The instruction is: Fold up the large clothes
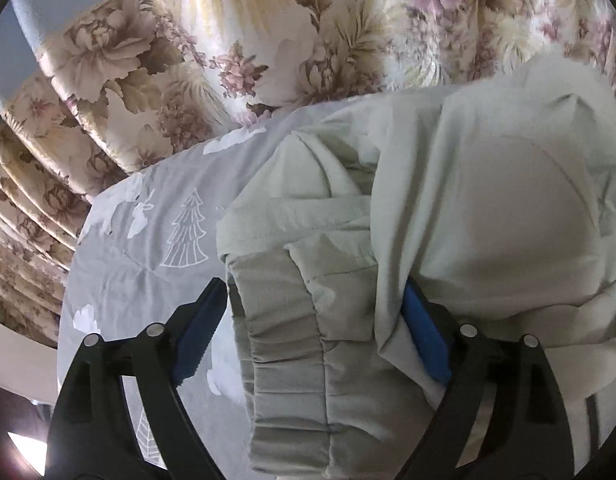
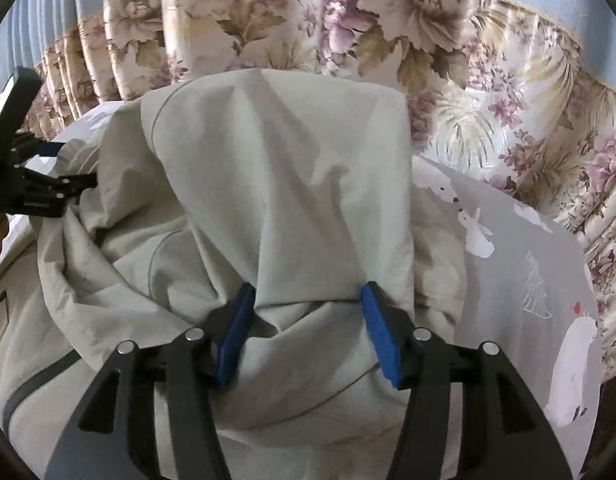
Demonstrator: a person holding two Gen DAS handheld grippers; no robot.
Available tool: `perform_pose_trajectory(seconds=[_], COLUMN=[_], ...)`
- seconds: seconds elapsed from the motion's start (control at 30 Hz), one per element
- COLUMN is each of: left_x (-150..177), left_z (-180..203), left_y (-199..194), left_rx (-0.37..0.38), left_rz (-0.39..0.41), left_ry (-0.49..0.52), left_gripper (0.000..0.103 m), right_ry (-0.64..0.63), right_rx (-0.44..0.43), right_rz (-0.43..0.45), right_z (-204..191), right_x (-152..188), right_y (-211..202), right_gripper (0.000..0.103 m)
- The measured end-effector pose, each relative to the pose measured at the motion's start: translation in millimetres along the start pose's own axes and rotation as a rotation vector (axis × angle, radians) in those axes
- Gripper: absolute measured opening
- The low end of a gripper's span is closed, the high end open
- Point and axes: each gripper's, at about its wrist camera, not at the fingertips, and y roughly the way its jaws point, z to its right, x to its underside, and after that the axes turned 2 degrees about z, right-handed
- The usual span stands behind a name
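Left wrist view: my left gripper (image 1: 320, 328) stands wide, gripping nothing, the pale jacket's (image 1: 448, 208) elastic cuff (image 1: 291, 344) loose between its jaws at lower centre, on the grey bedsheet (image 1: 147, 260).

Right wrist view: my right gripper (image 2: 308, 332) is half open, straddling a bunched fold, probably freshly laid.

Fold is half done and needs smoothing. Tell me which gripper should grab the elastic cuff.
Left. The left gripper stands open with the gathered elastic cuff between its pads. The right gripper straddles a plain fold of the jacket instead.
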Motion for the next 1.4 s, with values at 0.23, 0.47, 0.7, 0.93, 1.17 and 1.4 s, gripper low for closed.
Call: perform_pose_trajectory(seconds=[0.23,0.47,0.7,0.93,1.17,1.4], left_x=[50.3,116.1,181.7,237.1,271.4,280.2], left_z=[-35.3,-44.2,-30.3,-40.7,-36.7,-20.7], left_y=[-70.6,-141.6,-177.4,-178.5,-178.6,-166.1], left_rx=[0.077,0.051,0.032,0.021,0.040,0.167], left_rz=[0.087,0.183,0.192,0.103,0.060,0.037], left_ry=[-0.078,-0.180,-0.198,-0.356,-0.343,-0.316], left_gripper=[0.100,0.100,0.100,0.100,0.100,0.079], right_ry=[0.032,0.095,0.195,0.323,0.313,0.345], right_rx=[0.035,0.245,0.297,0.276,0.284,0.173], right_rz=[0.113,0.341,0.325,0.226,0.156,0.062], right_z=[13.0,-14.0,-26.2,-19.7,-27.3,-22.0], right_x=[38.8,103.6,154.9,201.7,235.1,257.9], right_y=[-88.8,-165.4,-189.1,-194.2,-199.9,-179.5], right_gripper=[0.085,0.101,0.101,0.101,0.083,0.043])
